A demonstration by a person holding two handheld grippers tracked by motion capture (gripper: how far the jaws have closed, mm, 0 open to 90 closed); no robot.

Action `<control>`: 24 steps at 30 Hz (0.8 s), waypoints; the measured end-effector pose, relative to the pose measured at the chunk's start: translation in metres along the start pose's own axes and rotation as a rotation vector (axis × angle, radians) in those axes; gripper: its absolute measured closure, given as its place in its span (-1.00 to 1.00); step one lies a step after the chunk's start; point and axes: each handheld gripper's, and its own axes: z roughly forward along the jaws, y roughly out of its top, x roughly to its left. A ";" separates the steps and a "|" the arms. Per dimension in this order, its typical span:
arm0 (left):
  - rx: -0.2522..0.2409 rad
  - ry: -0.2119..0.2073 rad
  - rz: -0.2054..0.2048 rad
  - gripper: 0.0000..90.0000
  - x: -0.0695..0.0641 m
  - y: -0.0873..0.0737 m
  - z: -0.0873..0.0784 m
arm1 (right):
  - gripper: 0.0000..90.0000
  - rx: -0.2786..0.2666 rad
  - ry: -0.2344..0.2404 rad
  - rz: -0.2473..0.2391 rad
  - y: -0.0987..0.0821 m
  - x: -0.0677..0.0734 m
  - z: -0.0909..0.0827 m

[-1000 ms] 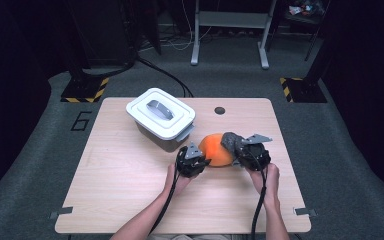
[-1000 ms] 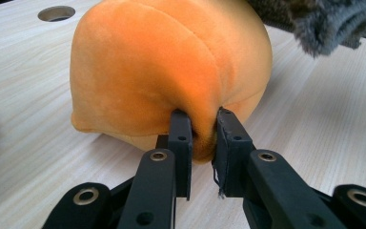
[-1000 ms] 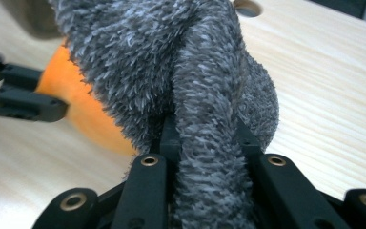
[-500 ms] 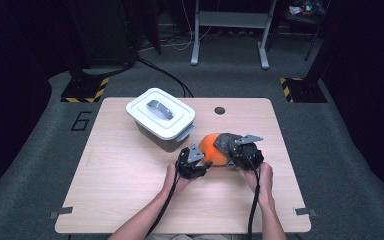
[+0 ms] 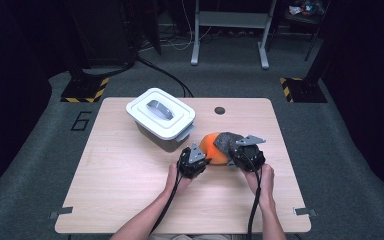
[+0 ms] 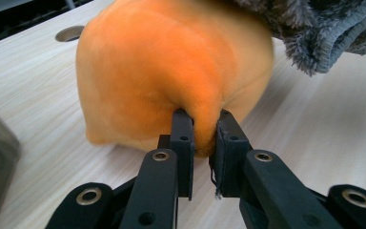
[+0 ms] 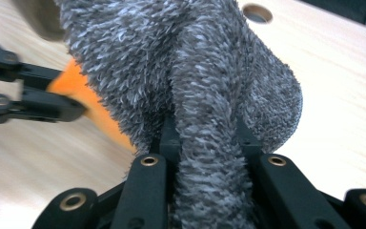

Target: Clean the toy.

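Key relation: the bundle is held between both grippers, w/ its long axis running roughly L–R across the table point(image 5: 130, 190), so any separating pull is judged to go along that line.

The orange plush cloth point(image 5: 214, 149) is seen on the L side of the bundle, resting on the tabletop near mid-table. The grey fuzzy cloth point(image 5: 226, 140) is draped over its top and R flank, touching it.

L gripper point(image 5: 202, 157): the jaws have just been closing, and a small fold at the near, lower edge of the orange cloth point(image 6: 171, 62) is clamped between the fingertips. In the left gripper view point(image 6: 202, 119) the fold is squeezed thin, w/ the rest of the cloth bulging up and away directly ahead of the tips.

R gripper point(image 5: 232, 150): the jaws are clenched on a thick ridge of the grey cloth point(image 7: 171, 47). In the right gripper view point(image 7: 205, 129) the ridge runs straight between the jaws toward the camera, and the bulk is piled ahead and above.

So each cloth lies dead ahead of its own fingers, no reach needed. The orange is nearer the L hand, the grey nearer the R.

The white lidded bin point(image 5: 160, 117) stands behind and to the L, lid on, just beside the bundle but not seen touching it. It is closer to the L gripper. Whether the two cloths are attached cannot be told.
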 end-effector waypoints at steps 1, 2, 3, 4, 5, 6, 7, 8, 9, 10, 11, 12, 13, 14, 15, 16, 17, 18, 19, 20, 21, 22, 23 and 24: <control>-0.011 -0.026 -0.018 0.81 0.000 0.004 -0.004 | 0.61 -0.012 -0.003 -0.009 0.002 0.003 -0.003; -0.019 -0.030 -0.018 0.80 -0.001 0.006 -0.005 | 0.61 -0.020 -0.002 -0.021 0.003 0.007 -0.007; -0.021 -0.041 -0.018 0.81 -0.002 0.008 -0.007 | 0.61 -0.021 0.004 -0.035 0.005 0.011 -0.010; -0.029 -0.049 -0.021 0.80 -0.002 0.009 -0.008 | 0.61 -0.026 0.010 -0.053 0.007 0.015 -0.011; -0.026 -0.057 -0.022 0.80 -0.003 0.010 -0.010 | 0.61 -0.018 0.011 -0.066 0.008 0.019 -0.011; -0.026 -0.056 -0.026 0.81 -0.003 0.011 -0.010 | 0.61 -0.006 0.007 -0.071 0.009 0.022 -0.009; -0.022 -0.054 -0.029 0.80 -0.002 0.010 -0.010 | 0.61 0.003 -0.007 -0.082 0.010 0.025 -0.005; -0.017 -0.058 -0.044 0.80 -0.002 0.009 -0.009 | 0.61 0.008 -0.015 -0.096 0.010 0.026 -0.002; -0.015 -0.058 -0.048 0.80 0.000 0.008 -0.009 | 0.61 0.010 -0.018 -0.093 0.010 0.026 0.001; -0.018 -0.062 -0.062 0.80 0.002 0.008 -0.008 | 0.62 0.011 -0.018 -0.090 0.010 0.027 0.003; -0.017 -0.064 -0.067 0.80 0.003 0.007 -0.008 | 0.62 0.009 -0.016 -0.091 0.010 0.026 0.004; -0.015 -0.063 -0.071 0.80 0.002 0.007 -0.007 | 0.62 0.010 -0.015 -0.091 0.010 0.025 0.004; -0.012 -0.067 -0.070 0.80 0.002 0.007 -0.007 | 0.62 0.012 -0.019 -0.087 0.010 0.025 0.005; -0.013 -0.066 -0.069 0.80 0.002 0.007 -0.007 | 0.62 0.013 -0.021 -0.091 0.009 0.024 0.005; -0.014 -0.065 -0.067 0.80 0.002 0.007 -0.007 | 0.62 0.013 -0.020 -0.094 0.009 0.023 0.005; -0.013 -0.067 -0.068 0.80 0.002 0.008 -0.007 | 0.62 0.015 -0.021 -0.081 0.008 0.022 0.005; -0.014 -0.067 -0.068 0.80 0.002 0.008 -0.006 | 0.62 0.016 -0.030 -0.083 0.008 0.019 0.005; -0.015 -0.067 -0.071 0.80 0.002 0.008 -0.006 | 0.62 0.016 -0.036 -0.074 0.007 0.017 0.005; -0.014 -0.067 -0.070 0.80 0.002 0.008 -0.006 | 0.62 0.016 -0.032 -0.065 0.006 0.013 0.005; -0.011 -0.070 -0.068 0.80 0.002 0.008 -0.006 | 0.62 0.019 -0.038 -0.054 0.004 0.011 0.006; -0.011 -0.070 -0.069 0.80 0.002 0.008 -0.006 | 0.62 0.025 -0.047 -0.042 0.003 0.008 0.006; -0.013 -0.068 -0.070 0.80 0.002 0.008 -0.006 | 0.62 0.025 -0.047 -0.038 0.002 0.005 0.006; -0.014 -0.069 -0.071 0.80 0.002 0.008 -0.005 | 0.62 0.028 -0.051 -0.026 0.001 0.003 0.006; -0.014 -0.070 -0.073 0.80 0.003 0.008 -0.005 | 0.62 0.030 -0.059 -0.024 -0.001 0.000 0.007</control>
